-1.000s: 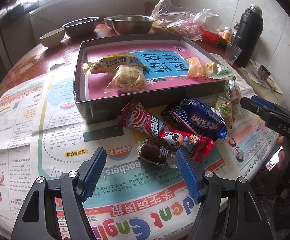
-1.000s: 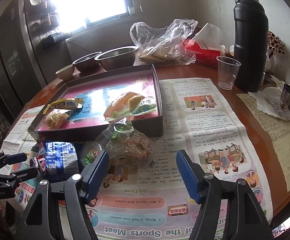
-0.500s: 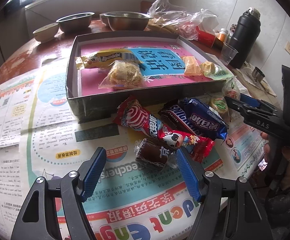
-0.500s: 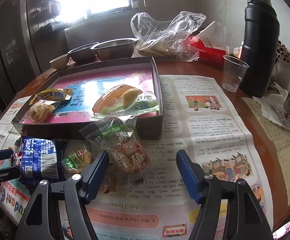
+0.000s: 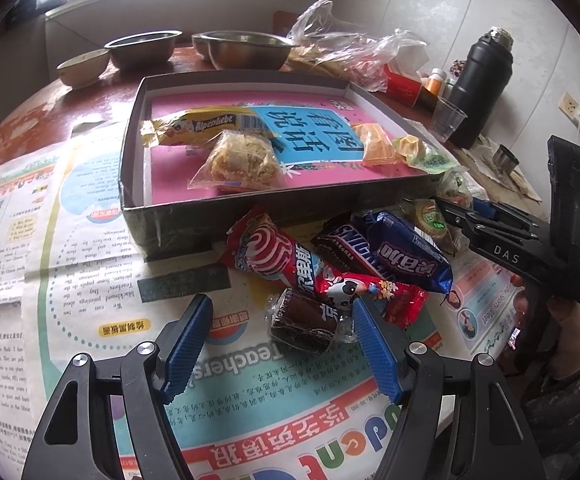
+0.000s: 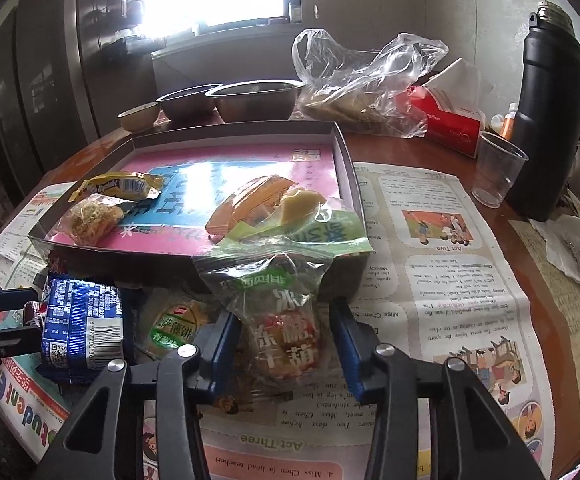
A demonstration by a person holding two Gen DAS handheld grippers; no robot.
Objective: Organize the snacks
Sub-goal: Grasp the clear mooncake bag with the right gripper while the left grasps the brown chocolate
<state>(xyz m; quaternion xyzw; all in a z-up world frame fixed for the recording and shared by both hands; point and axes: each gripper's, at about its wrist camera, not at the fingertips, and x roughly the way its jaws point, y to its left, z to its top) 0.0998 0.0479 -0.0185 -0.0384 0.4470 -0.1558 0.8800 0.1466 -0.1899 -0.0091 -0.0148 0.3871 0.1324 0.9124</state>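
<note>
A shallow grey box (image 5: 249,210) (image 6: 342,140) with a pink floor holds several snacks, among them a yellow Alpenliebe pack (image 5: 201,124). Loose snacks lie on the newspaper in front of it: a red wrapper (image 5: 285,264), a blue pack (image 5: 406,256) (image 6: 81,320) and a brown cake (image 5: 306,320). My left gripper (image 5: 281,344) is open, its jaws on either side of the brown cake. My right gripper (image 6: 283,340) is open around a clear candy bag (image 6: 281,320), jaws close to its sides; it also shows in the left wrist view (image 5: 470,216).
Metal bowls (image 5: 245,48), a plastic bag (image 6: 366,88), a red tissue box (image 6: 446,120), a plastic cup (image 6: 498,168) and a black thermos (image 6: 550,120) stand behind and right of the box. A green round snack (image 6: 177,324) lies beside the candy bag.
Both grippers moved forward and lower toward the loose snacks. The right gripper's jaws narrowed and now flank the candy bag. The left gripper's jaws now flank the brown cake.
</note>
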